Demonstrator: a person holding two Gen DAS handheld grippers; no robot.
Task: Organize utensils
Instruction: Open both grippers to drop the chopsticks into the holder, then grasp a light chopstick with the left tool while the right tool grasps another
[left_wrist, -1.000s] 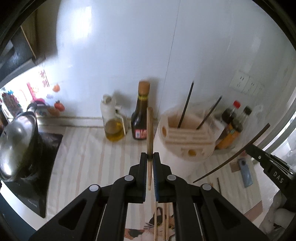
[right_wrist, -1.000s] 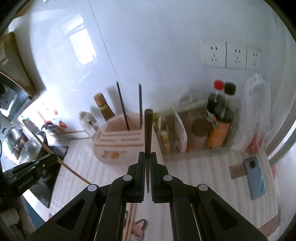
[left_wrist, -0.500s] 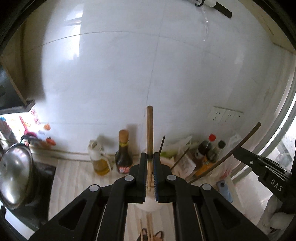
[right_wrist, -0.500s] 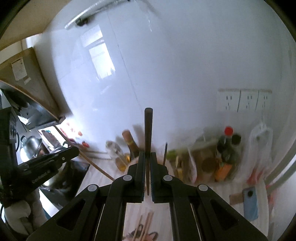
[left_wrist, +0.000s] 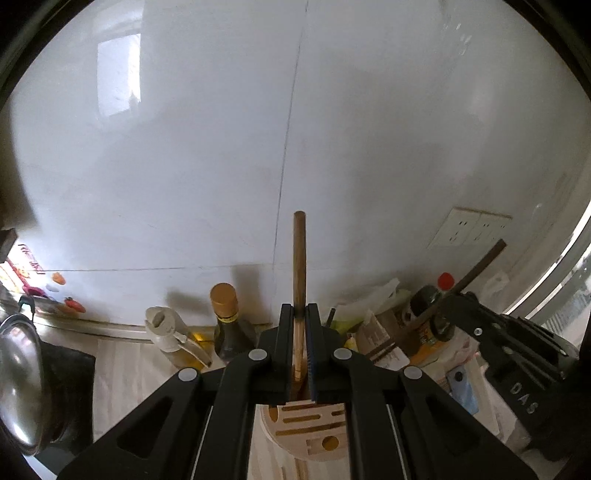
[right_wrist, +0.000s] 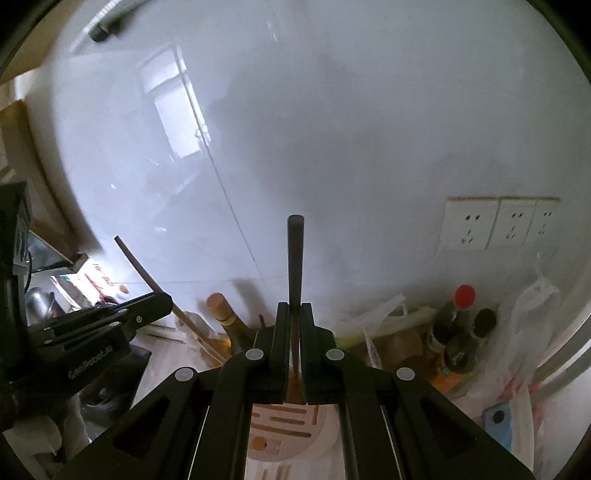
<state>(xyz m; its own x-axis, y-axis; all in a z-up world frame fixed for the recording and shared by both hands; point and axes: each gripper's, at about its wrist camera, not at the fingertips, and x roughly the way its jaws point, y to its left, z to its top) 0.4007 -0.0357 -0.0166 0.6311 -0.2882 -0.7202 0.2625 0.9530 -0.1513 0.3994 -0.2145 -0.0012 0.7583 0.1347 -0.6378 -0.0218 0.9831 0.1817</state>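
Both hand-held grippers have risen and closed in over the round slotted utensil holder (left_wrist: 306, 432), now directly beneath them. The left hand-held gripper (left_wrist: 300, 332) is clamped on a light wooden chopstick (left_wrist: 299, 258), the right hand-held gripper (right_wrist: 294, 332) on a dark chopstick (right_wrist: 295, 258), both sticks pointing up against the white tiled wall (left_wrist: 221, 166). A soy sauce bottle (left_wrist: 225, 317) stands behind the holder on the tabletop (left_wrist: 125, 369).

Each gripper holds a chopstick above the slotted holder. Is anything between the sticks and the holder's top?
Nothing visible blocks either. The left gripper clamps the light chopstick, the right gripper the dark chopstick, both directly above the holder's open slots. The lower tips are hidden behind the jaws.
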